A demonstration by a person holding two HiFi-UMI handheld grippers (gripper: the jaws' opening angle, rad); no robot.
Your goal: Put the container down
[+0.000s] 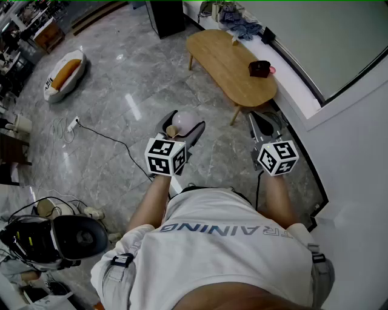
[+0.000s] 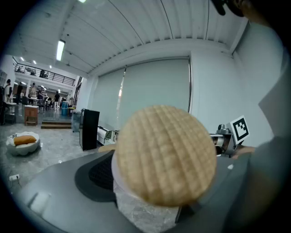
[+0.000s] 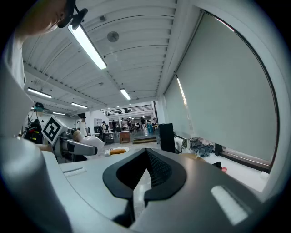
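Your head camera looks steeply down over your shoulders, wooden table (image 1: 230, 63) ahead, the camera on your left gripper (image 1: 187, 121) sits close behind its jaws, facing nearly level toward that table, your right gripper (image 1: 267, 118) camera likewise, all three sharing the table.

Grey marble floor (image 1: 121, 79) is shown carrying a low oval wooden counter (image 1: 224, 60), with a small dark object (image 1: 259, 68) set on its near end. Well to the left of the counter, a white shell-shaped cushion (image 1: 63, 75) is laid on the floor. A white power strip (image 1: 73, 124) and its black cable (image 1: 115, 144) are spread nearer. Just beyond the counter's far end, a black cabinet (image 1: 165, 17) is stood. Along the counter's right side, crumpled blue cloth (image 1: 239, 25) is piled on a white ledge (image 1: 291, 82).
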